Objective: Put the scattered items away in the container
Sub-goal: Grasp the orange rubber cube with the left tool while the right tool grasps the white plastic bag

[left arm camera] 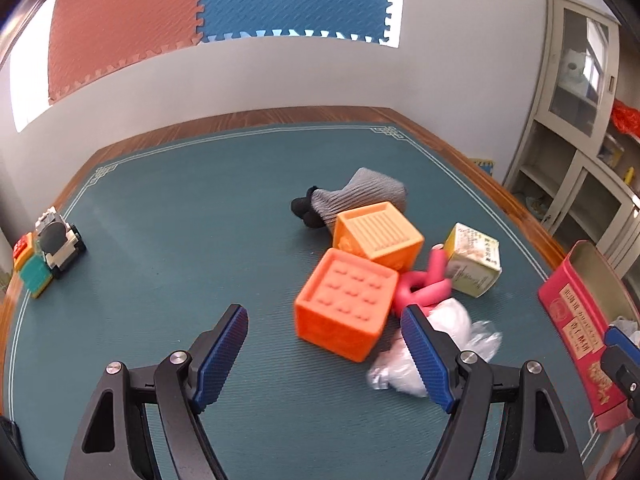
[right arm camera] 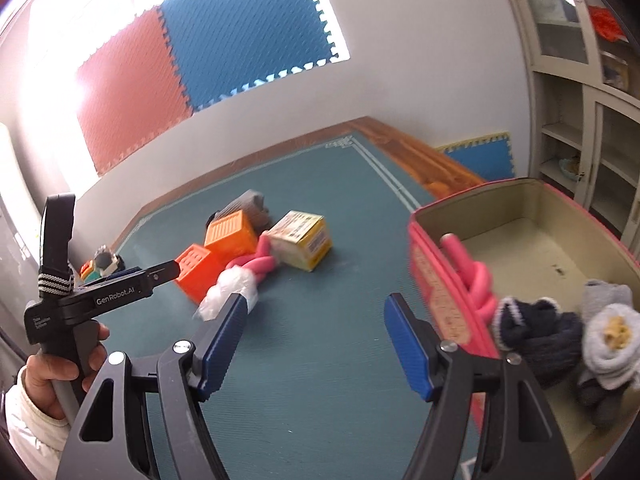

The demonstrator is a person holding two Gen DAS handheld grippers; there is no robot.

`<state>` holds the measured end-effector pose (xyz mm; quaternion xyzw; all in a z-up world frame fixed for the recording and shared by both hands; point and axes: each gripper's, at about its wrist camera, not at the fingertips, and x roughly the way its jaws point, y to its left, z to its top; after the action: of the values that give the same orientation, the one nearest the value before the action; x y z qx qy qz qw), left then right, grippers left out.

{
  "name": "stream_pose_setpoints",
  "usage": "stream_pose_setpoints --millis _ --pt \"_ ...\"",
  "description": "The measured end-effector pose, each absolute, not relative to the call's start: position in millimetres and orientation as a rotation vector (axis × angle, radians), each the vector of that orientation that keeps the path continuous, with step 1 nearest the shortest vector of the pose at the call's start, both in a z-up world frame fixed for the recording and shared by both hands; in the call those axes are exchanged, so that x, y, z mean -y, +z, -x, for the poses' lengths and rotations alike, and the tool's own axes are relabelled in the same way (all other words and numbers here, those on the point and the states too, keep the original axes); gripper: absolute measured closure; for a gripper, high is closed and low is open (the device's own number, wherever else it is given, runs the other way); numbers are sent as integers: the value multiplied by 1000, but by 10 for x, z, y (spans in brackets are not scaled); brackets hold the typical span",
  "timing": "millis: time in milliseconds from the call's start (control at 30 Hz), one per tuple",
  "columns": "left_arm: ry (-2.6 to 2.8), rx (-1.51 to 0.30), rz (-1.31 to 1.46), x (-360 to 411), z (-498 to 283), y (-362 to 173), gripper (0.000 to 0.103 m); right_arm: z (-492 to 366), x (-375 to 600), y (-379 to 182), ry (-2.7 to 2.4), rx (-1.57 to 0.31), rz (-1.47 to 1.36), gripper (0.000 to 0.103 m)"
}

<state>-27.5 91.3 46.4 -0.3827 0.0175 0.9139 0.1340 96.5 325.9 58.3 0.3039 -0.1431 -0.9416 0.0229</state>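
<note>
Socks (right arm camera: 560, 340) and a pink knot (right arm camera: 476, 280) sit in the tin (right arm camera: 440, 304); cubes (left arm camera: 348, 304), carton (left arm camera: 474, 260), bag (left arm camera: 448, 320) remain out on the surface (left arm camera: 200, 220). Both claws, left (left arm camera: 324, 360) and right (right arm camera: 314, 344), gape wide, holding nothing.

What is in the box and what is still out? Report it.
Done: the pink box holds rolled socks, a dark sock and a pink knotted toy.
In hand: nothing; the left gripper and right gripper are both open and empty.
Left on the mat: two orange cubes, a carton, a plastic bag, a grey sock, another pink toy and a toy car.
</note>
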Motion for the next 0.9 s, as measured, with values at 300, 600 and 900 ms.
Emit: stream_pose_setpoints --millis 300,600,900 --pt "2570 -168 1148 -1097 447 242 22 -800 -3101 527 -2898 407 -964 28" --pt "2513 -114 1240 -1092 708 20 32 -704 -3102 443 -2875 411 -995 28" --pt "2554 -81 1197 -982 544 150 44 -618 -2944 400 -2816 382 -1027 28"
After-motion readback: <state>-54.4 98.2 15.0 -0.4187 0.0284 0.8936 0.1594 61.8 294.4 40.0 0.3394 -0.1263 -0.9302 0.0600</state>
